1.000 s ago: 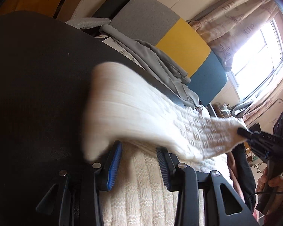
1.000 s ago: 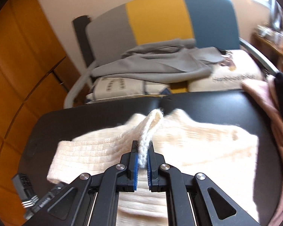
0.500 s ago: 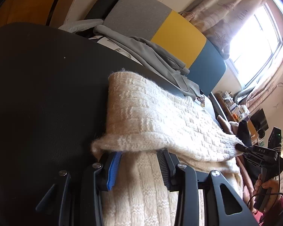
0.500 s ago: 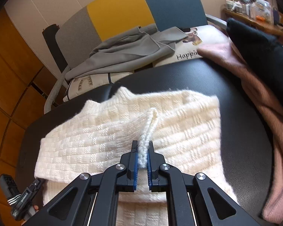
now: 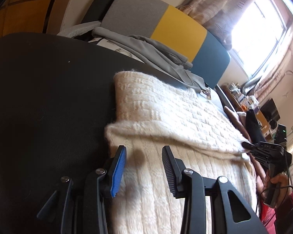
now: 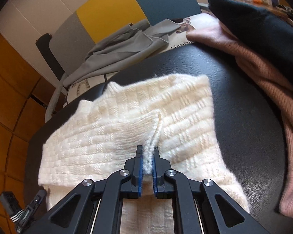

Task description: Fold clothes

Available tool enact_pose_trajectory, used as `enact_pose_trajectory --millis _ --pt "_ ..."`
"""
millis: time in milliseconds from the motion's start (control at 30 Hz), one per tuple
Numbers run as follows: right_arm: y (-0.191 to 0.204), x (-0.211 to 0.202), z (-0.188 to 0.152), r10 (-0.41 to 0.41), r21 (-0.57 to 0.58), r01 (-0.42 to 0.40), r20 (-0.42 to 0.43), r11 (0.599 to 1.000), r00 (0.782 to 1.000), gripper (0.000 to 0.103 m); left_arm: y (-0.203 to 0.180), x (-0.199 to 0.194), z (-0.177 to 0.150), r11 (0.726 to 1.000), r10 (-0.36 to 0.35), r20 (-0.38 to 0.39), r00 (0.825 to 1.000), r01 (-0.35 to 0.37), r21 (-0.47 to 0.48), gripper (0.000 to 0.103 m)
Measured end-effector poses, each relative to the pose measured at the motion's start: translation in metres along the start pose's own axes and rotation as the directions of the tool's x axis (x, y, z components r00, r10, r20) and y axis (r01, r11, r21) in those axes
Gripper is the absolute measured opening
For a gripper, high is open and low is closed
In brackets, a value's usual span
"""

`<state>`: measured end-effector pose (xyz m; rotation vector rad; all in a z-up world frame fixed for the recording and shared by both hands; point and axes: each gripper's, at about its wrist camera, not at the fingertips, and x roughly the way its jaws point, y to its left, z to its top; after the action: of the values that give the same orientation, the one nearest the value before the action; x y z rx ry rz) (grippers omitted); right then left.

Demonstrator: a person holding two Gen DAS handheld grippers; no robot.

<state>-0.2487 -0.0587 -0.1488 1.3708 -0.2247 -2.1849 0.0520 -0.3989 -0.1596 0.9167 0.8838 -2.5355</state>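
We're mid-fold on the cream knit sweater (image 6: pixel 127 120). 1 fold looks done: the upper layer lies doubled back over the lower one, its edge running across the body in the left wrist view. At least 1 more fold looks needed to get it compact, plus smoothing. After that the pink garment (image 6: pixel 263 74) and black garment (image 6: pixel 263 23) at the tabletop's right edge appear unfolded; the grey garment (image 6: pixel 123 46) on the chair (image 6: pixel 107 9) past the far edge may be part of the job too.

Right gripper (image 6: pixel 146 156): jaws pinched narrow on a raised ridge of the sweater's hem, knit visibly squeezed between the blue pads. We haven't released it.

Left gripper (image 5: pixel 144 159): jaws wide apart, nothing between them, hovering just over the lower layer beside the folded edge at the sweater's left side.

Sweater sits at the middle of the black tabletop (image 6: pixel 244 117), spreading toward the near edge, with bare tabletop at its left and far sides. The right side comes near the pink garment; contact not resolvable from here.

Look: chunky basket-weave knit, thick and fuzzy, soft edges. The folded layer is fairly flat but not square. The far edge is stepped and uneven, and the pinched ridge tents the fabric up in the middle. We'd judge it will hold a fold loosely and spring back a bit.
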Motion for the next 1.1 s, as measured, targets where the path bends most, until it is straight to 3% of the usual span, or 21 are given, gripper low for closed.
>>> enact_pose_trajectory --millis 100,233,400,467,567,633,733,933,1100 --pt "-0.005 0.003 -0.005 -0.025 0.004 0.025 0.004 1.0 1.0 0.009 -0.012 -0.015 0.001 0.999 -0.01 0.036 0.999 0.008 0.05 0.038" --pt "-0.001 0.004 -0.009 -0.093 -0.051 0.094 0.018 0.994 0.996 0.011 -0.032 -0.028 0.011 0.989 0.023 0.119 0.993 -0.04 0.142 0.038" --pt "0.016 0.001 -0.013 -0.218 -0.184 0.224 0.051 0.957 0.975 0.026 -0.046 -0.009 0.03 0.974 0.075 0.111 0.991 -0.097 0.203 0.038" --pt "0.025 -0.006 -0.013 -0.259 -0.224 0.276 0.103 0.935 0.96 0.028 -0.05 0.003 0.034 0.97 0.085 0.1 0.991 -0.105 0.221 0.038" --pt "0.046 -0.018 -0.014 -0.247 -0.283 0.297 0.198 0.912 0.949 0.031 -0.054 0.015 0.037 0.965 0.088 0.092 0.992 -0.108 0.24 0.038" --pt "0.059 -0.018 -0.014 -0.207 -0.322 0.272 0.22 0.907 0.953 0.036 -0.053 0.021 0.036 0.964 0.092 0.083 0.992 -0.109 0.244 0.038" --pt "0.075 -0.002 -0.017 -0.168 -0.37 0.229 0.189 0.9 0.967 0.04 -0.051 0.029 0.032 0.964 0.103 0.066 0.992 -0.116 0.238 0.038" --pt "0.073 0.019 -0.045 -0.225 -0.41 0.271 0.158 0.871 0.962 0.043 -0.026 0.044 0.018 0.983 0.095 -0.038 0.995 -0.087 0.164 0.038" --pt "0.06 0.011 -0.057 -0.199 -0.371 0.256 0.184 0.893 0.963 0.046 -0.021 0.046 0.013 0.984 0.088 -0.045 0.995 -0.08 0.162 0.038"
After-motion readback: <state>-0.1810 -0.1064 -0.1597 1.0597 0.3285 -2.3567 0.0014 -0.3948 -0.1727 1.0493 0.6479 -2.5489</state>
